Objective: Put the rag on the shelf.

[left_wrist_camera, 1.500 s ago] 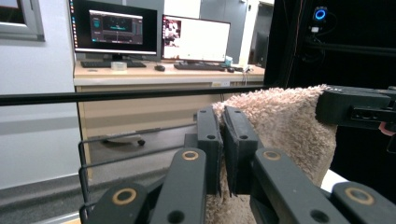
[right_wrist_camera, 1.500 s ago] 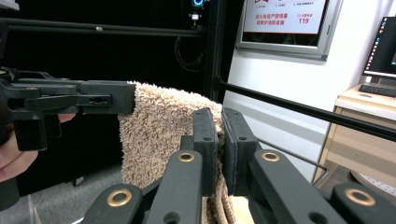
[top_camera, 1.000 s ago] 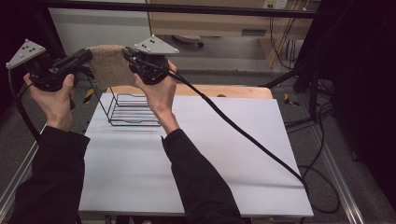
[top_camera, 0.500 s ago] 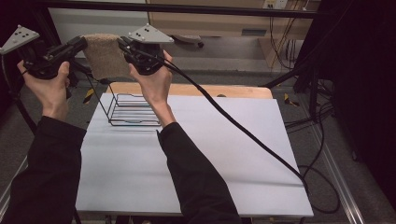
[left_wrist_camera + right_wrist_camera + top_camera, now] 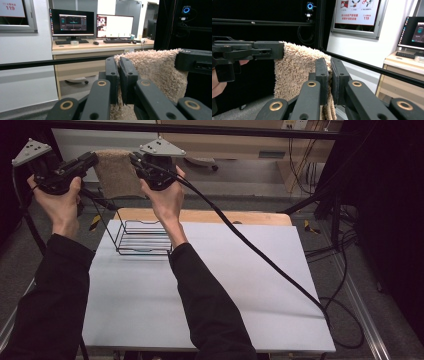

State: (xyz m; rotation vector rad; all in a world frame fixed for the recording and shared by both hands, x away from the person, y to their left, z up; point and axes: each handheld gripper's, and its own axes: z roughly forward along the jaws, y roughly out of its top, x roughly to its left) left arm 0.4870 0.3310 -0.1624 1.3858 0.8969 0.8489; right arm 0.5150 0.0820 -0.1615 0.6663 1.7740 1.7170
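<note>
Above the far left corner of the white table (image 5: 240, 285), a beige towel (image 5: 116, 172) hangs in the air between two grippers. The table top is flat and smooth, with a strip of pale wood (image 5: 210, 216) along its far edge, and a black wire basket (image 5: 142, 237) stands on it below the hands. Behind the table are a grey floor, black cables, a white wall and a wooden desk (image 5: 100, 47) with two lit monitors (image 5: 72, 25). The towel is thick and fluffy, with a curly pile. The left gripper (image 5: 119, 75) has its black jaws pressed together on one upper corner of the towel, and the right gripper (image 5: 329, 75) is clamped on the other upper corner in the same way. Each gripper has a grey triangular plate on top.
</note>
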